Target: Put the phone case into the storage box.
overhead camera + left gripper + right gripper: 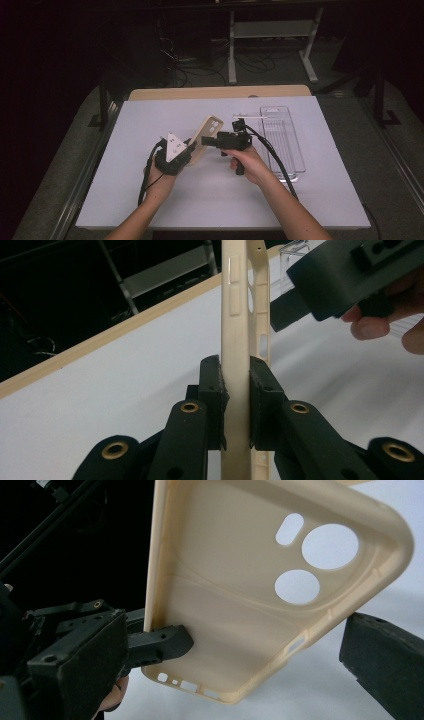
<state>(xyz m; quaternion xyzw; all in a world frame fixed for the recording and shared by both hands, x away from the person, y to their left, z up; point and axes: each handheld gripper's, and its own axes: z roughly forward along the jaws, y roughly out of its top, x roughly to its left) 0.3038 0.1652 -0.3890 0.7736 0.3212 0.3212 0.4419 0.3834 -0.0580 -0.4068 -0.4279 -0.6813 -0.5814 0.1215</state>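
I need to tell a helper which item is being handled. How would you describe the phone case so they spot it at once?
On the white table, left of the clear tray, look between the two hands. The phone case is clamped in the left gripper: beige, soft, with round camera holes, unlike the black tools around it.

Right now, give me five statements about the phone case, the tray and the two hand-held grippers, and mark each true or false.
1. The left hand-held gripper is shut on the case. True.
2. The case lies flat on the table. False: it is held up off it.
3. The case is blue. False: it is beige.
4. A clear tray sits on the table to the right of the hands. True.
5. The right hand-held gripper clamps the tray. False: it is at the case, apart from the tray.
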